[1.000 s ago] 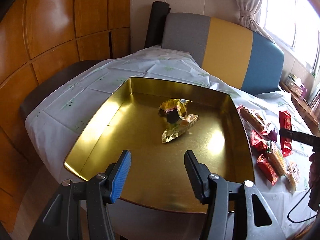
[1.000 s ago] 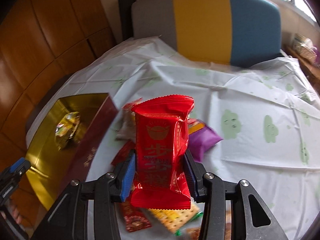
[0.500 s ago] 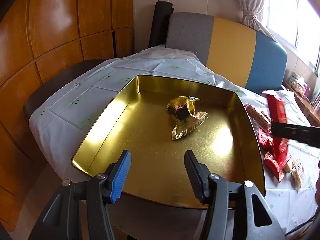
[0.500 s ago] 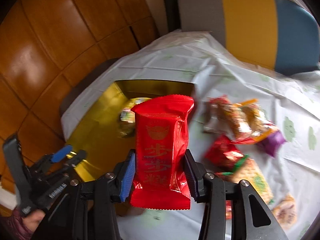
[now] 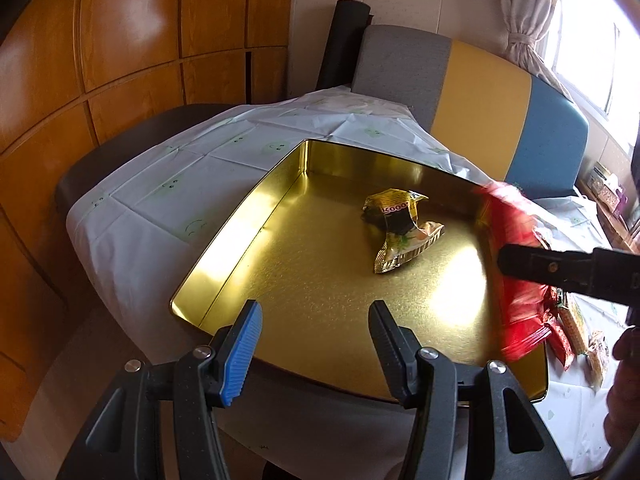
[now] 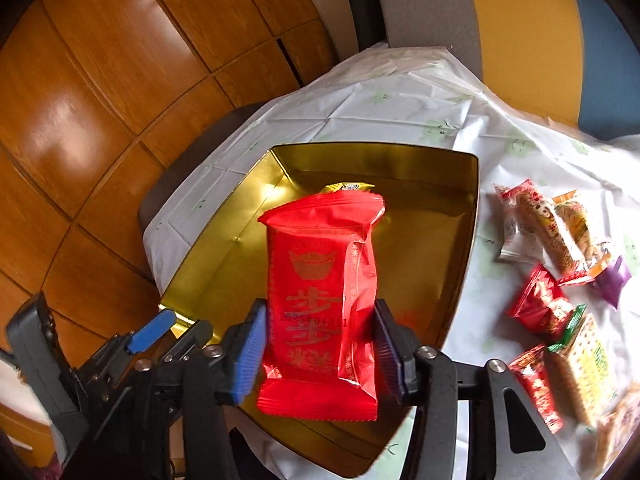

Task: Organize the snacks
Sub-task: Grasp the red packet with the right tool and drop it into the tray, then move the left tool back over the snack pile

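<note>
The right gripper [image 6: 318, 354] pinches the red packet [image 6: 320, 300] upright, its long axis along the jaws, apparently above the gold tin's [image 6: 468, 240] floor; the left gripper [image 5: 316, 344] gapes empty at the tin's near edge.

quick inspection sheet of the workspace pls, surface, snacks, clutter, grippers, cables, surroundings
surface: white tablecloth with green prints, creased
job's things: gold tray holding one gold packet; red packet held above the tray; loose snacks on the cloth to the tray's right
clutter: nothing seen
grippers: left gripper open, empty, at the tray's near edge; right gripper shut on the red packet
cables: nothing seen
surroundings: wood panelling, grey-yellow-blue seat back, curtained window
</note>
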Motion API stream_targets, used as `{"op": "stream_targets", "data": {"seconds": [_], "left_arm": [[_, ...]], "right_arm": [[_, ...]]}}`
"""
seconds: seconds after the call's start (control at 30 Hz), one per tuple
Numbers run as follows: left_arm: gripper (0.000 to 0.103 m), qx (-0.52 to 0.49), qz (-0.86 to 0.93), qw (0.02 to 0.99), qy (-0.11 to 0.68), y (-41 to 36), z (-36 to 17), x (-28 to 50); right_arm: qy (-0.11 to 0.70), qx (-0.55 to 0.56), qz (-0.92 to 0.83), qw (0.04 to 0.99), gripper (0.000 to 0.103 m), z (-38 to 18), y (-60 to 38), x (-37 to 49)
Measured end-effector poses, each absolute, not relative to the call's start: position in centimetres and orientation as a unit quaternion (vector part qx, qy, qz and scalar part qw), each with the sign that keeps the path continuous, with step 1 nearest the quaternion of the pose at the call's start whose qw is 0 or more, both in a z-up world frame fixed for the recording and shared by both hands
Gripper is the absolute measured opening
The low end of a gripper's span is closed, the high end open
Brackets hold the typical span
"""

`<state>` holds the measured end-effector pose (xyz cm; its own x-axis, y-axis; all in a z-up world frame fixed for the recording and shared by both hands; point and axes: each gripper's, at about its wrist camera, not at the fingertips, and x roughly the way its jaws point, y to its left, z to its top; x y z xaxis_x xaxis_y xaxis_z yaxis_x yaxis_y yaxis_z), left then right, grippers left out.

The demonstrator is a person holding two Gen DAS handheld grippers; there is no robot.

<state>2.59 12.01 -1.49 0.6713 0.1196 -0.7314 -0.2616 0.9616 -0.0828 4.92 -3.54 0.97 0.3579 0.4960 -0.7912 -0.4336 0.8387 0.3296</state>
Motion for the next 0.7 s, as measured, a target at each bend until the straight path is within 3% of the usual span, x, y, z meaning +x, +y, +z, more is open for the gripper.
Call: {"op": "stream_targets", "data": {"seconds": [0.13,0.7], "left_arm": [[0.056,-0.093,0.104,0.910,0.390,12.3,-1.5,2.5],[0.056,-0.087,0.096,0.911,0.391,11.5,-1.3,2.3]], "right_arm": [[0.497,0.042,0.278,0.821,0.063,0.7,-3.9,5.0],[0.465,0.003,0.252,0.849,0.064,1.5,-6.6,3.5]]}}
